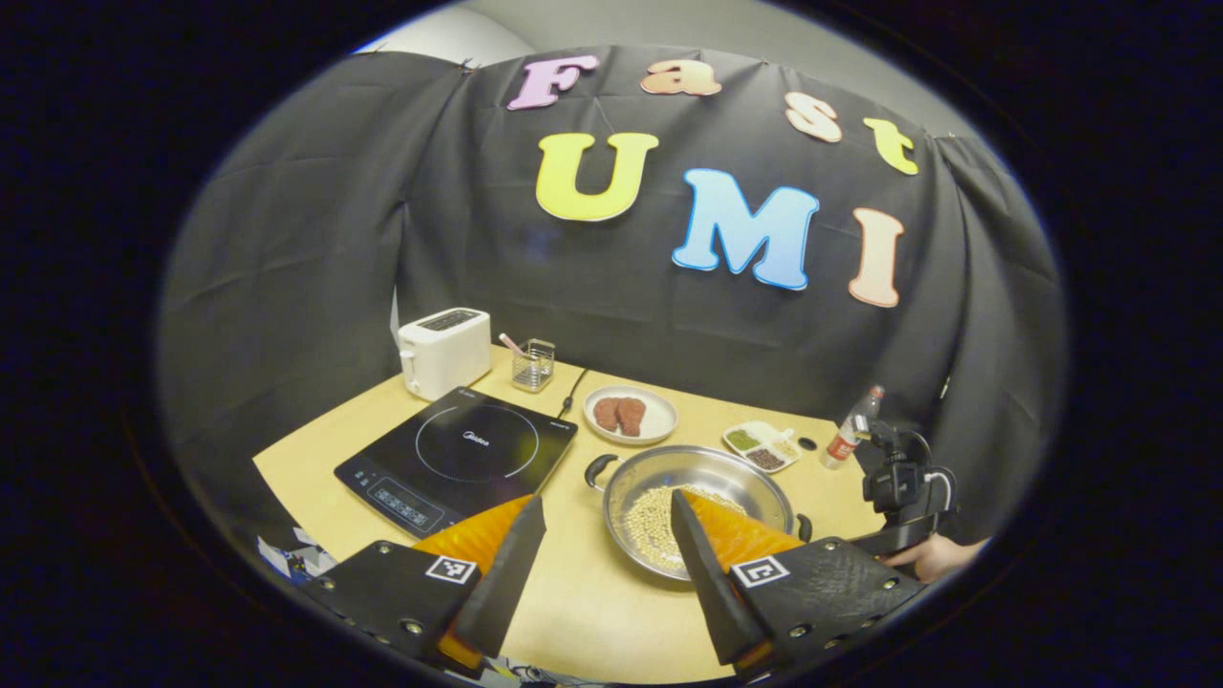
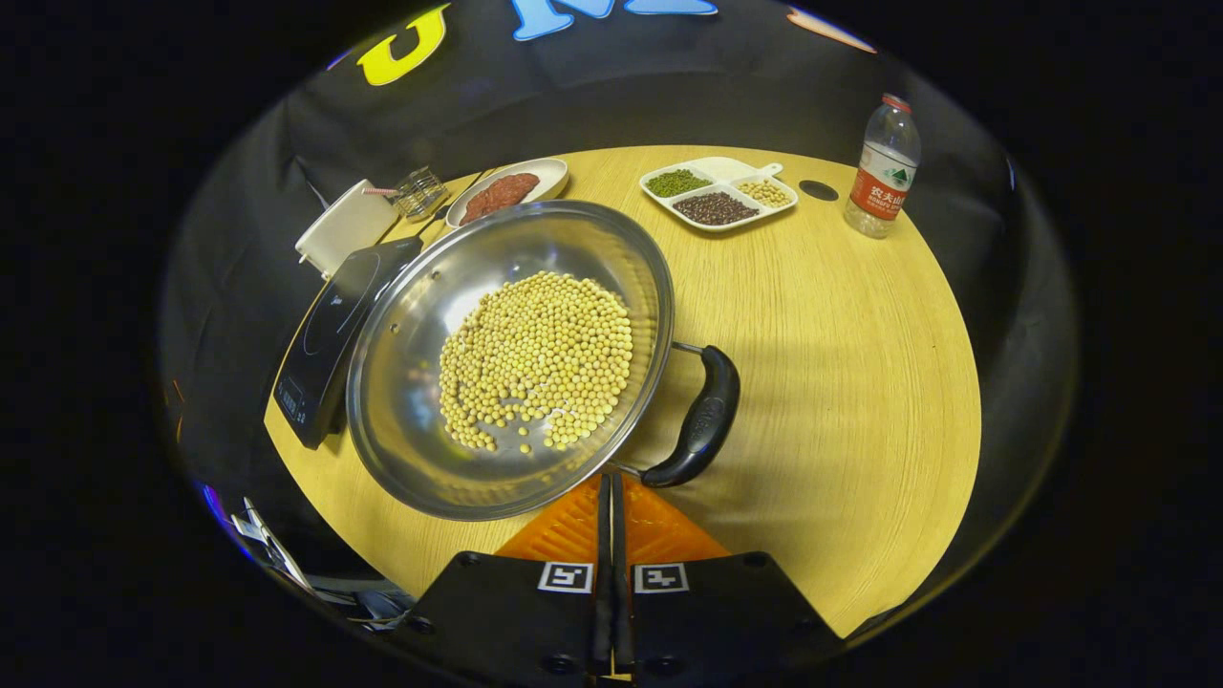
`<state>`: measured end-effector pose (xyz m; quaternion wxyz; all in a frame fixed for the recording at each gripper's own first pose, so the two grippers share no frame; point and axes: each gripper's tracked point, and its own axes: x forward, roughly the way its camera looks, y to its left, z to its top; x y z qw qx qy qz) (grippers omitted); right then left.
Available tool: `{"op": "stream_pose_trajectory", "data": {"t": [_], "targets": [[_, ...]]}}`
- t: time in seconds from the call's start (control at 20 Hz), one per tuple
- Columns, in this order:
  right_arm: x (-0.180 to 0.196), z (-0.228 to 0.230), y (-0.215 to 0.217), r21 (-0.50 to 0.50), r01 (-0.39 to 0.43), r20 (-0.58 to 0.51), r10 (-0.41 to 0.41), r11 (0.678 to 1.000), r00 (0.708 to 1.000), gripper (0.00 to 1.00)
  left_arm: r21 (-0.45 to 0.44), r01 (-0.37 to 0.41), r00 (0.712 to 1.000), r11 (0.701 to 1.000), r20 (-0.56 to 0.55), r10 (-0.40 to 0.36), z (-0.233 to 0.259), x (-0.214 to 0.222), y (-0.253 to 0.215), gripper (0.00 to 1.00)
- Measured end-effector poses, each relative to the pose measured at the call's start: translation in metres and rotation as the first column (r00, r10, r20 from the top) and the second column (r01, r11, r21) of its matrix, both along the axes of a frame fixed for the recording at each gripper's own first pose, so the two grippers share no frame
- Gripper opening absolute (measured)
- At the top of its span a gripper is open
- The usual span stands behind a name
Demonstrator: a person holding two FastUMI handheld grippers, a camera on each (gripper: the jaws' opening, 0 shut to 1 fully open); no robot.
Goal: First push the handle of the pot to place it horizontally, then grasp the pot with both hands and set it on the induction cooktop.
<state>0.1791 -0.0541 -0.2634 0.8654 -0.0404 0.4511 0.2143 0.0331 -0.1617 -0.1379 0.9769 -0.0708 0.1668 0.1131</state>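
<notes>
Steel pot point(image 2: 511, 358), holding pale beans, sits on my wooden counter point(image 2: 841, 382) just right of the induction cooktop point(image 1: 459, 457). My left gripper point(image 1: 602, 545) hangs above the near edge, fingers wide apart. My right gripper point(image 2: 611, 497) is pressed closed, empty, tips by the pot's near handle point(image 2: 697, 420).

A white toaster point(image 1: 442, 351), a wire utensil basket point(image 1: 533, 365), a white plate of meat point(image 1: 631, 415), a divided white dish of beans point(image 2: 718, 193) and a clear plastic water bottle point(image 2: 885, 167) stand on the pale wooden surface point(image 2: 841, 382).
</notes>
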Motion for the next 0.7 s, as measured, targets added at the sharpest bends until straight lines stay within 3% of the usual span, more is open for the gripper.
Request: {"op": "stream_pose_trajectory", "data": {"t": [0.05, 0.5, 0.7], "targets": [[0.003, 0.001, -0.001, 0.005, 0.005, 0.003, -0.005, 1.000, 1.000, 0.02, 0.001, -0.005, 1.000, 1.000, 0.003, 0.005, 0.002, 0.001, 0.000, 0.81], [0.028, 0.008, -0.013, 0.017, 0.120, 0.038, -0.121, 0.993, 0.992, 0.02, 0.007, 0.033, 0.999, 0.999, -0.004, -0.033, -0.003, 0.008, 0.007, 0.81], [0.034, 0.020, -0.020, 0.020, 0.206, 0.088, -0.207, 0.978, 0.974, 0.02, -0.005, 0.046, 0.999, 0.999, -0.012, -0.046, -0.008, 0.013, 0.032, 0.81]]}}
